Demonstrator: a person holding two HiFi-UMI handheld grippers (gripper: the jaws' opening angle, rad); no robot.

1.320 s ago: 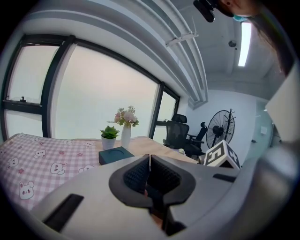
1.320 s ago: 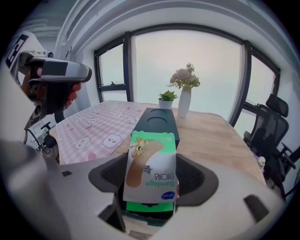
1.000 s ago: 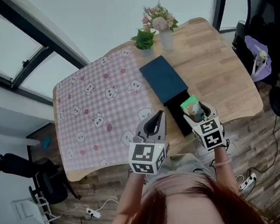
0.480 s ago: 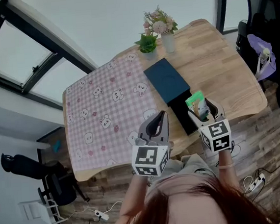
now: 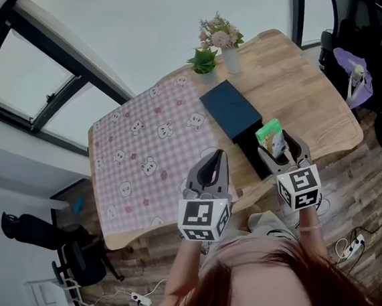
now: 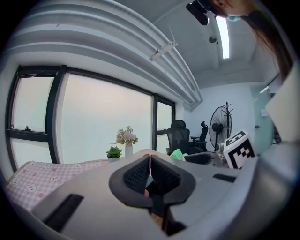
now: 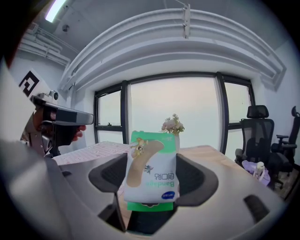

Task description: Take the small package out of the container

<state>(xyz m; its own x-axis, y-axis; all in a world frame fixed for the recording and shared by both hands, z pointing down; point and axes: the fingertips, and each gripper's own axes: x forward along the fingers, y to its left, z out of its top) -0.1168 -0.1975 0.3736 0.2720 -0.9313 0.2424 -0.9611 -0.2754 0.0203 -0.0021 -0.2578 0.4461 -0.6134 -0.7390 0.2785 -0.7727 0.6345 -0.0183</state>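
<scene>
Holding the small package point(image 7: 152, 171) w/ the right gripper point(image 7: 155, 178) rn, both dark pads point(image 7: 115, 174) pressed on its sides, so it's clamped on the pouch. Pkg is white w/ green top and bottom edges and a pic of a sticking plaster on the front; the print reads upside down in the right gripper view. From the head view the small package point(image 5: 271, 136) pokes up out of the right gripper point(image 5: 284, 152) right over the near end of the container point(image 5: 229, 107), a dark blue box lying on the wooden table point(image 5: 299, 91), w/ a black drawer point(image 5: 251, 153) pulled out toward the person. Looks lifted out of that drawer, but can't tell how high above it. Left gripper point(image 5: 214, 159) is held up to the left of the other one, near the table's front edge by the pink checked tablecloth point(image 5: 144, 153) w/ little bunny prints. In its own view the left gripper point(image 6: 150, 160) has its jaws together w/ nothing between them, just a thin slit. At the far edge of the table there's a vase of flowers point(image 5: 228, 48) and a small potted plant point(image 5: 202, 60) just beside it. Black office chair point(image 5: 358, 5) sits off the table's right side w/ a purple bag point(image 5: 357, 80) near it, and a standing fan point(image 6: 228, 126) shows in the left gripper view.
</scene>
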